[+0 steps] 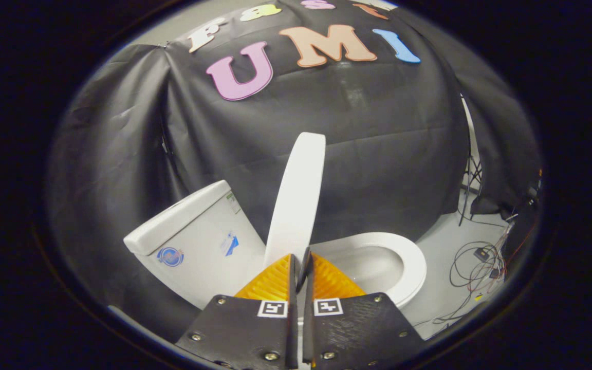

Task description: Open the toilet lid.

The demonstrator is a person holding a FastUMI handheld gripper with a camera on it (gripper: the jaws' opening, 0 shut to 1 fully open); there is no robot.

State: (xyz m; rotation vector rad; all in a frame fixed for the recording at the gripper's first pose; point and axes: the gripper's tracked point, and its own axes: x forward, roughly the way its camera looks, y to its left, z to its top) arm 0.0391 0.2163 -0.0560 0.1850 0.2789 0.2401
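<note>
Your claw [302,263] is pinched tight on the near edge of the lid [296,198]. The lid stands almost straight up, between the tank [193,231] and the seat [409,259]. There is open room between the lid's back and the tank.

Floor [445,267]: pale grey and smooth, as we see it beyond the fingers. On it we count one white toilet [378,262], a loose tangle of cables [476,267] just beside the bowl, and stand legs [468,198] near the booth wall.
</note>
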